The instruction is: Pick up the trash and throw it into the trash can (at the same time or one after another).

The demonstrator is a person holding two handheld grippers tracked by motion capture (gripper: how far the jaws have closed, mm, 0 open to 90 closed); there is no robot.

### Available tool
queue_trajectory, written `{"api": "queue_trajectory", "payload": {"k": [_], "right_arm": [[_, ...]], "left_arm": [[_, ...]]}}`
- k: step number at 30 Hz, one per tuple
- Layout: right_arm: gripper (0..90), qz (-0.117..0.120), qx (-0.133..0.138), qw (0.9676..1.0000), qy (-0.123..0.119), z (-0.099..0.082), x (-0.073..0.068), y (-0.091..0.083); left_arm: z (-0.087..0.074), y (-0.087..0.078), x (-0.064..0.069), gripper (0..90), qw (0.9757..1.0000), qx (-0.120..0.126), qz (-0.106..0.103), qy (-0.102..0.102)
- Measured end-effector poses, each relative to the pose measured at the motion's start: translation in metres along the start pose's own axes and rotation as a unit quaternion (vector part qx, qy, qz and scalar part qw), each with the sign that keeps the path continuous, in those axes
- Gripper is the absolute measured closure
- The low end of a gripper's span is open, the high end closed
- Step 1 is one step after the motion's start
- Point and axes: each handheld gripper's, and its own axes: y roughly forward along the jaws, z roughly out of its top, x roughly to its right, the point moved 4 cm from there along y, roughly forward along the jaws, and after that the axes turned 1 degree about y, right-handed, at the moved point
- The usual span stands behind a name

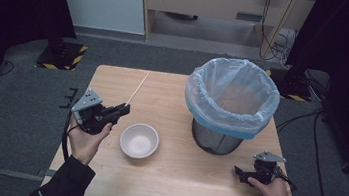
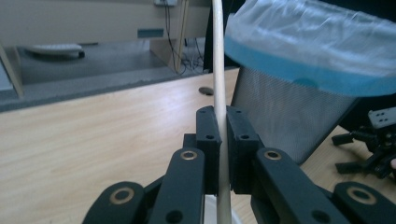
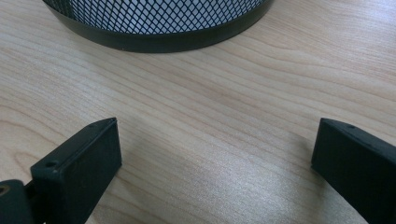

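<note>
on the table (image 1: 177,179), left side: left gripper (image 1: 123,108), jaws pinched on a thin wooden stick (image 1: 138,87)
stick: pale and slender, running up and away from the jaws toward the table's far edge (lower end pokes out below the jaws in the left gripper view)
bowl (image 1: 139,140): white, just right of the left gripper, not touching it
bin (image 1: 229,105): black mesh with a clear bag and blue band, on the right half of the table
right gripper (image 1: 240,173): jaws spread wide, nothing between them, low over bare wood near the bin's base

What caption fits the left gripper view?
Left claw pinching a thin wooden stick beside the plastic-lined mesh bin.
</note>
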Motion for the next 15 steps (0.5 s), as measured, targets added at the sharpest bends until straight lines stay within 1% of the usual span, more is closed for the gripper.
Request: {"api": "queue_trajectory", "payload": {"k": [1, 7, 9, 10, 11, 13, 14, 15], "right_arm": [[1.7, 0.0, 0.0, 1.0, 0.0, 0.0, 0.0, 0.0], [1.7, 0.0, 0.0, 1.0, 0.0, 0.0, 0.0, 0.0], [1.8, 0.0, 0.0, 1.0, 0.0, 0.0, 0.0, 0.0], [1.7, 0.0, 0.0, 1.0, 0.0, 0.0, 0.0, 0.0], [1.8, 0.0, 0.0, 1.0, 0.0, 0.0, 0.0, 0.0], [1.8, 0.0, 0.0, 1.0, 0.0, 0.0, 0.0, 0.0], [1.8, 0.0, 0.0, 1.0, 0.0, 0.0, 0.0, 0.0], [1.8, 0.0, 0.0, 1.0, 0.0, 0.0, 0.0, 0.0]], "left_arm": [[0.006, -0.002, 0.003, 84.8, 1.0, 0.008, -0.002, 0.005], [0.029, -0.005, 0.009, 84.8, 0.9991, 0.039, -0.01, 0.011], [0.036, -0.004, 0.011, 84.8, 0.9989, 0.043, -0.011, 0.015], [0.036, -0.004, 0.011, 84.8, 0.9989, 0.043, -0.011, 0.015], [0.043, -0.002, 0.014, 84.8, 0.9987, 0.047, -0.012, 0.018], [0.051, 0.0, 0.018, 84.8, 0.9983, 0.053, -0.015, 0.02], [0.051, 0.0, 0.018, 84.8, 0.9983, 0.053, -0.015, 0.02], [0.059, 0.002, 0.022, 84.8, 0.9977, 0.061, -0.019, 0.021]]}}
